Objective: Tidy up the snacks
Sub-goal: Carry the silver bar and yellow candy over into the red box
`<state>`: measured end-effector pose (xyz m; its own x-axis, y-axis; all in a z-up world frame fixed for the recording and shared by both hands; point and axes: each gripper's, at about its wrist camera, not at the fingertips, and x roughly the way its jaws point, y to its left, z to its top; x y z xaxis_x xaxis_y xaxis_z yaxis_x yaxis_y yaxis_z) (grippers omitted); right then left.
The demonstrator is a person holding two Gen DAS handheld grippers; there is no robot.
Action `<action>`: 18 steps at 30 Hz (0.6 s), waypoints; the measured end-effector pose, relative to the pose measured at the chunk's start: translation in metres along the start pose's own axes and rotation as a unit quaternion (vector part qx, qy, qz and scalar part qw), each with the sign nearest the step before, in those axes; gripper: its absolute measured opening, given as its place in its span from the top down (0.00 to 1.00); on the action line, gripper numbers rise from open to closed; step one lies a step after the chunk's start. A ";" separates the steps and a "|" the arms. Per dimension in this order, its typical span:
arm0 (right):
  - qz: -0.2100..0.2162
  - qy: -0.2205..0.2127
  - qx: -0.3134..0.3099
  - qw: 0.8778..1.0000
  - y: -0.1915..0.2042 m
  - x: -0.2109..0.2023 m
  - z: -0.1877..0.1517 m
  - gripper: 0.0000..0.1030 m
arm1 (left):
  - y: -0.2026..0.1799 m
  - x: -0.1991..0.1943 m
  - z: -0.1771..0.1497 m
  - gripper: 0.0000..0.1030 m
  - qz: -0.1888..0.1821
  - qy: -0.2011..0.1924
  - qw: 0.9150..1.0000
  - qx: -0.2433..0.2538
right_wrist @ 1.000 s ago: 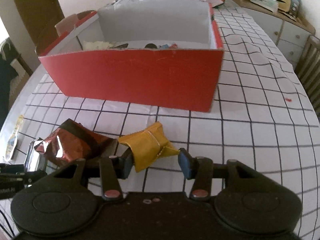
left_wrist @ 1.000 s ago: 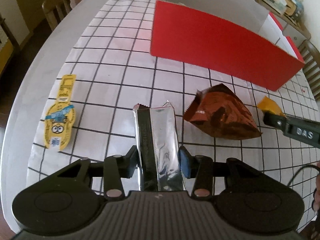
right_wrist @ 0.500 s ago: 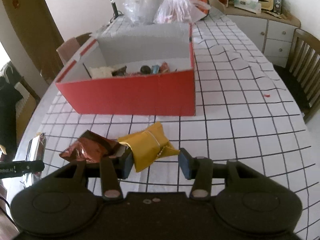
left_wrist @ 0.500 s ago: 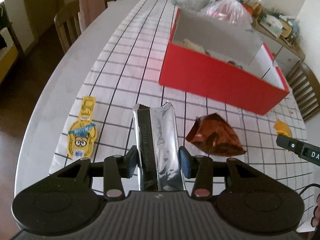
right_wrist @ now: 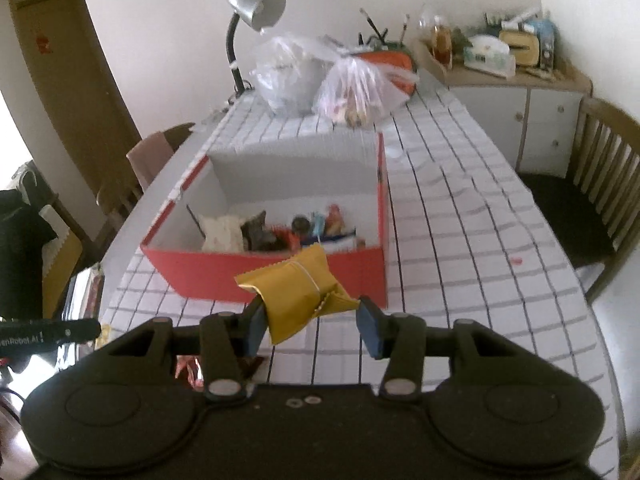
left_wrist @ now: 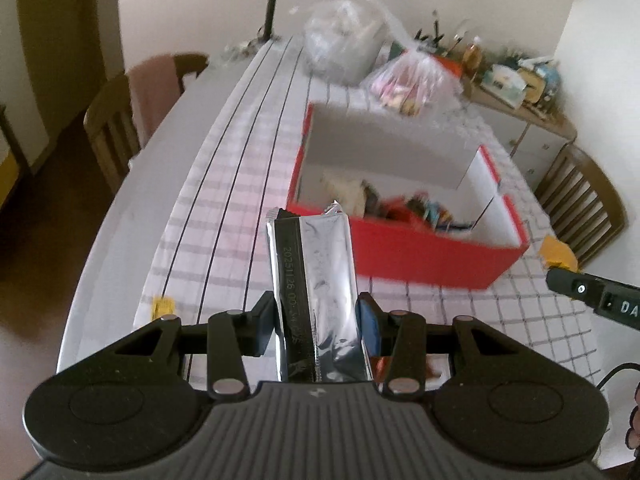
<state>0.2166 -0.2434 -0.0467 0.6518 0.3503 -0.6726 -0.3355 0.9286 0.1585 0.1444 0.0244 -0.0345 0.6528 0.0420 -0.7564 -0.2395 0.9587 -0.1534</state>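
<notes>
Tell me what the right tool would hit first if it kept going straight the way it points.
Probably the near wall of the red box. The right tool holds a yellow packet, which would touch first; depth is hard to judge.

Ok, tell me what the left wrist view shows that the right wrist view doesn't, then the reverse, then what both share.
Only the left wrist view: the left gripper with its jaws clamped on a silver packet, whose printed date code is readable.

Only the right wrist view: the right gripper carrying a yellow packet, and a brown wooden door.

Both: the red box with snacks inside, the checked tablecloth, the desk lamp and plastic bags.
</notes>
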 end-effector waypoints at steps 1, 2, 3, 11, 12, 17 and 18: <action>-0.001 -0.005 -0.004 1.000 0.001 -0.001 0.004 0.55 | -0.003 -0.001 0.006 0.58 -0.002 -0.007 1.000 0.004; -0.002 -0.010 -0.007 1.000 0.001 -0.002 0.008 0.55 | -0.006 -0.002 0.012 0.58 -0.003 -0.013 1.000 0.008; -0.003 -0.015 -0.010 1.000 0.000 -0.002 0.011 0.55 | -0.009 -0.002 0.018 0.58 -0.004 -0.019 1.000 0.012; -0.019 -0.039 -0.034 0.998 -0.002 0.003 0.043 0.55 | -0.027 0.005 0.060 0.58 0.000 -0.045 0.998 0.044; -0.021 -0.041 -0.037 0.998 -0.001 0.004 0.047 0.55 | -0.029 0.008 0.065 0.58 0.002 -0.046 0.998 0.047; -0.024 -0.047 -0.052 0.997 0.003 0.015 0.068 0.55 | -0.037 0.022 0.086 0.58 0.006 -0.043 0.997 0.057; -0.025 -0.046 -0.054 0.997 0.004 0.018 0.071 0.55 | -0.040 0.026 0.090 0.58 0.008 -0.041 0.997 0.059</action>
<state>0.2757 -0.2243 -0.0066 0.7277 0.3185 -0.6075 -0.3696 0.9282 0.0439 0.2355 0.0129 0.0093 0.7072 0.0748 -0.7030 -0.1662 0.9841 -0.0625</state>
